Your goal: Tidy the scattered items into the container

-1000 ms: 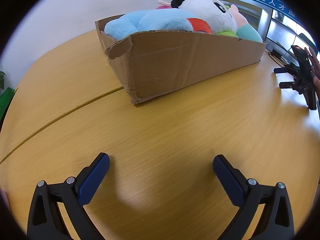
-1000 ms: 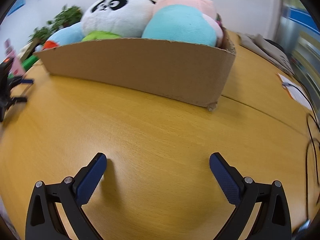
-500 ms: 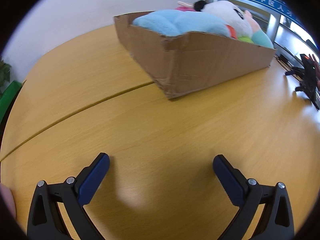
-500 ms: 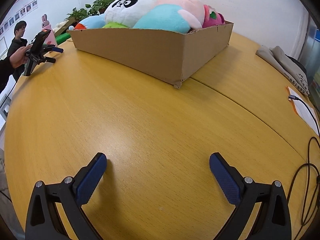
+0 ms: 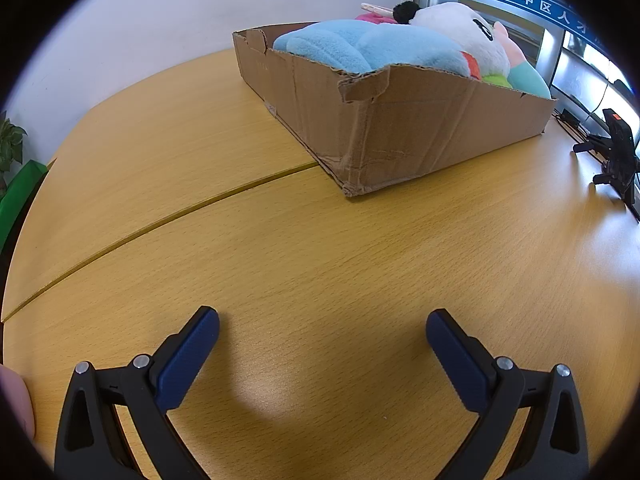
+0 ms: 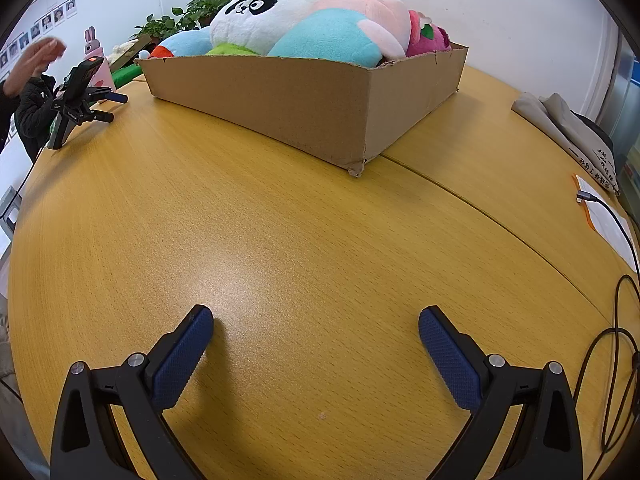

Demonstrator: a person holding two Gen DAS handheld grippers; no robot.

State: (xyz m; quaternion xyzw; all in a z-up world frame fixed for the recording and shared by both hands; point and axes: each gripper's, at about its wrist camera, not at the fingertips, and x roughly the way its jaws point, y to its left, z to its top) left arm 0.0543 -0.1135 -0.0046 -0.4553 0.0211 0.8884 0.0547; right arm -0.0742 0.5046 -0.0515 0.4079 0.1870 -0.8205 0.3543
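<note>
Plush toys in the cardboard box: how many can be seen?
4: blue toy at left, panda, pink-and-teal rabbit, magenta toy at right. More may be hidden.

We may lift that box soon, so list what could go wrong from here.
1. The plush toys are heaped well above the cardboard box rim; a nudge could spill the panda.
2. The box's near corner is torn and creased, so that wall may buckle if gripped.
3. A cable loops on the table beside the open right gripper and could snag.

We've got bare wooden tabletop (image 6: 280, 240) nearby; the stuffed brown cardboard box (image 6: 304, 108) blocks the far side.
</note>
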